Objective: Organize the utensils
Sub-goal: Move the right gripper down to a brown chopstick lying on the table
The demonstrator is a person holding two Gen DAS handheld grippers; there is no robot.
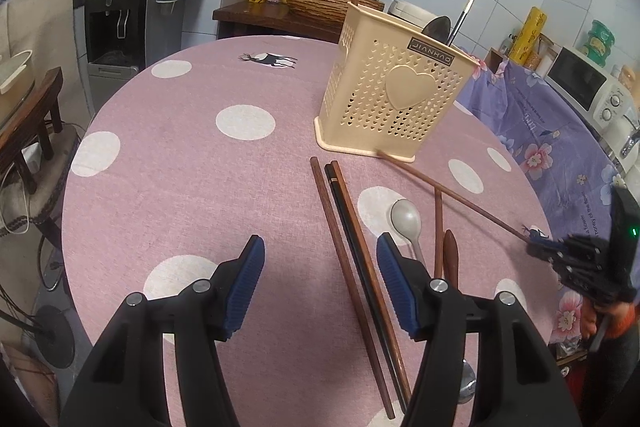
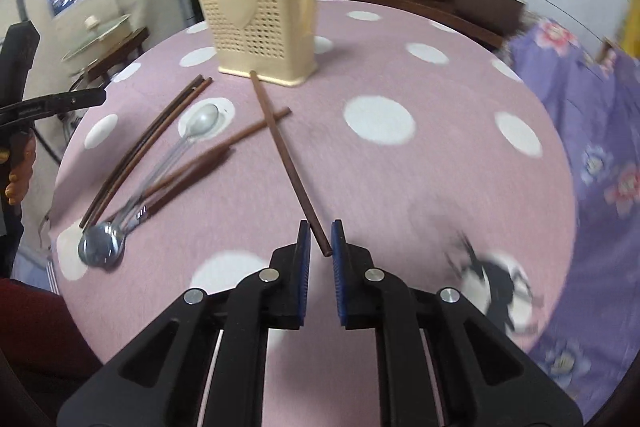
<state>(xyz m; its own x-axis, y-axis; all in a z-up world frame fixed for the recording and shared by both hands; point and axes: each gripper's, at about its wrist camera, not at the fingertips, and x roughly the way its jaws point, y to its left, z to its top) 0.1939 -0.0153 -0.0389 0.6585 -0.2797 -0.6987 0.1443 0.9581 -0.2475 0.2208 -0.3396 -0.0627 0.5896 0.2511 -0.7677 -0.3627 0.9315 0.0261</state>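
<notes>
A cream perforated utensil holder (image 1: 394,95) (image 2: 260,23) stands on the pink dotted table (image 1: 180,167); a brown chopstick and metal utensils stick out of it. My right gripper (image 2: 320,237) (image 1: 538,247) is shut on one brown chopstick (image 2: 284,155) (image 1: 452,197), whose far tip lies near the holder's base. My left gripper (image 1: 320,259) is open and empty above three chopsticks (image 1: 348,247) lying side by side. A grey spoon (image 1: 406,219) (image 2: 200,119), a metal spoon (image 2: 100,247) and more brown chopsticks (image 2: 208,155) lie beside them.
A purple flowered cloth (image 1: 560,155) (image 2: 592,147) covers something to the table's right. A wooden counter with a wicker basket (image 1: 320,1) stands behind the table. A water dispenser (image 1: 120,19) is at the left, a microwave (image 1: 584,83) at the right.
</notes>
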